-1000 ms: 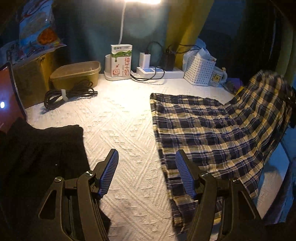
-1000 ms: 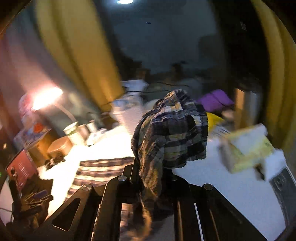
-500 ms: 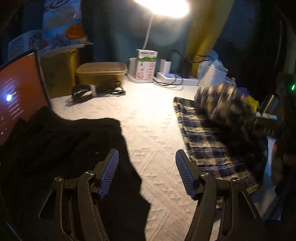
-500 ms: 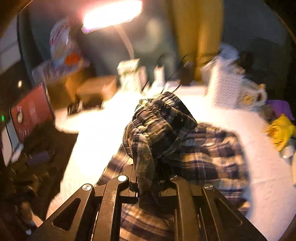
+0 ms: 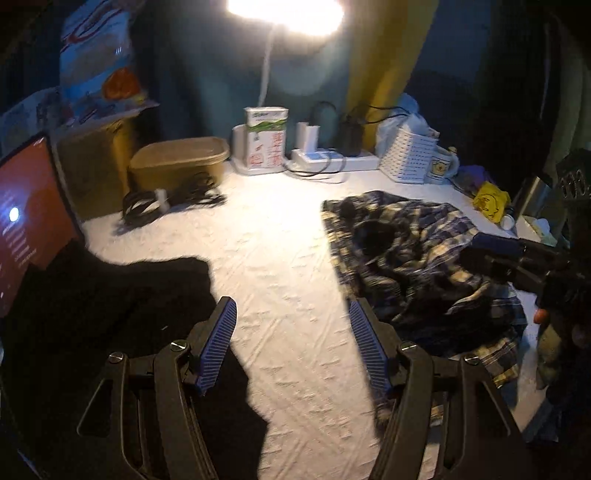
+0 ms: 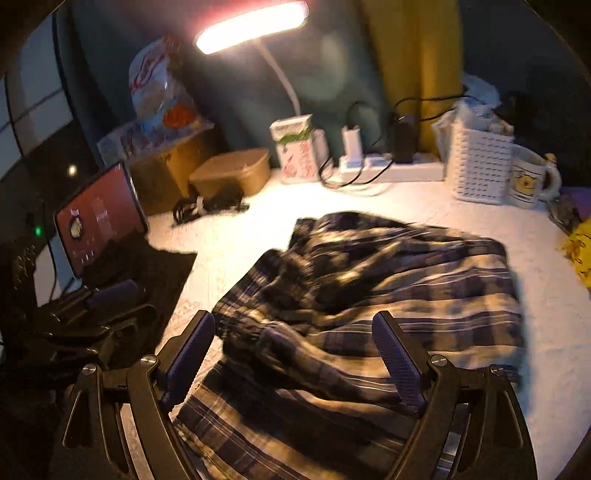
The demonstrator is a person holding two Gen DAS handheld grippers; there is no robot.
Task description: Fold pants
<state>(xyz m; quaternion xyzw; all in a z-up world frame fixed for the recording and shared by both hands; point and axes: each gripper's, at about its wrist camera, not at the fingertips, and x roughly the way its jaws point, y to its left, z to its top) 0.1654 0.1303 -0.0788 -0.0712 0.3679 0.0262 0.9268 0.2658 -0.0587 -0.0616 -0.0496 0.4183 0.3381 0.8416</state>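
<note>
Lying on the white cloth (image 5: 280,258), the plaid pants (image 6: 369,295) are now doubled over into a loose heap to the right of the lamp (image 5: 284,14); a second ago one end was hanging bunched from the right gripper (image 6: 295,354), up in the air. That gripper's jaws have just been opening: its fingers are now standing wide apart above the near folds of the pants, with fabric below and between them but not pinched, where half a second ago they were clamped on the bunched cloth.

Going from the left of the lamp: the red screen (image 5: 22,221) is glowing at the far left edge, and the black garment (image 5: 103,325) is spreading in front of it. The brown tub (image 5: 181,158) and the coiled cable (image 5: 162,199) are sitting just left of the lamp's stem, the carton (image 5: 266,136) at its foot. The left gripper (image 5: 291,343) is hovering over bare cloth below the lamp, its fingers apart with nothing between them, the same gap as before; its view is now taking in more of the black garment than a second ago. Right of the lamp, the white basket (image 5: 410,158) and the mug (image 5: 443,166) are standing behind the pants.
</note>
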